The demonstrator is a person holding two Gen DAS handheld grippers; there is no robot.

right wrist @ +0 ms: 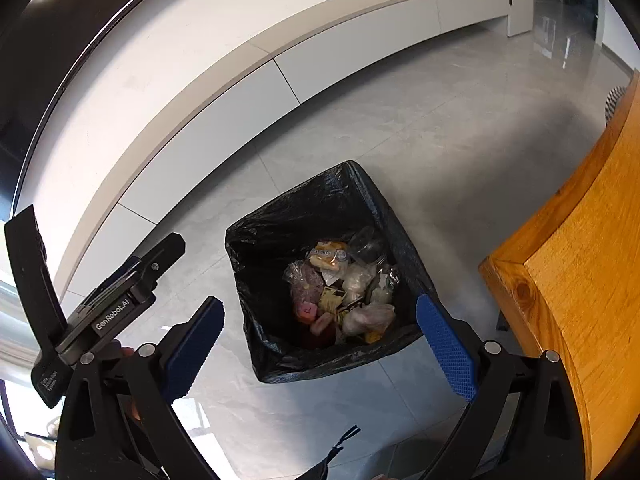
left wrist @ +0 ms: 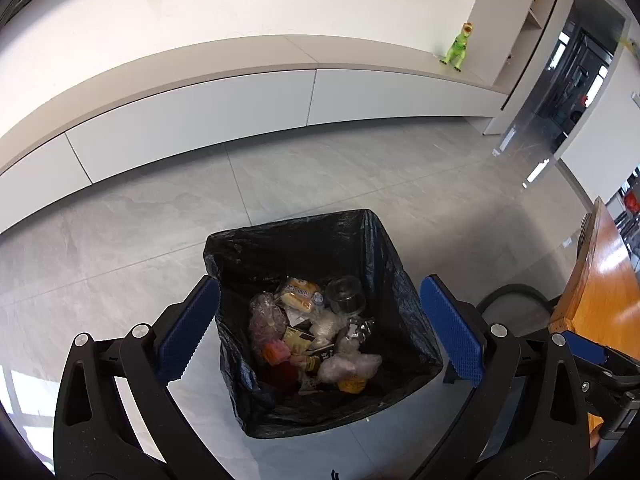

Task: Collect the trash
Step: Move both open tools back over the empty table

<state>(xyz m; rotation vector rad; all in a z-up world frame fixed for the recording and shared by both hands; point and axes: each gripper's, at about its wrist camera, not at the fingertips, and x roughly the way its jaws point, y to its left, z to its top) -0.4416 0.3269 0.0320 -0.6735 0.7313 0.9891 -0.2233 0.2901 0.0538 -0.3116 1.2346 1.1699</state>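
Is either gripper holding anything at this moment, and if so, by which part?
Nothing is held. The left gripper and right gripper are both open with nothing between their blue pads, above the black-lined trash bin.

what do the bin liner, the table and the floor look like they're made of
Bin liner: thin black plastic film, glossy and crinkled.
Table: wood, likely varnished; orange grain and a knot show.
Floor: grey stone-look tiles, probably ceramic; grout lines and reflections show.

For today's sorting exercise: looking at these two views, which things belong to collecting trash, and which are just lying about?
Part of the job:
- bin with black liner
- wrappers and bags inside
- left gripper, open
- right gripper, open

Just there:
- green toy dinosaur
- wooden table
- white cabinet
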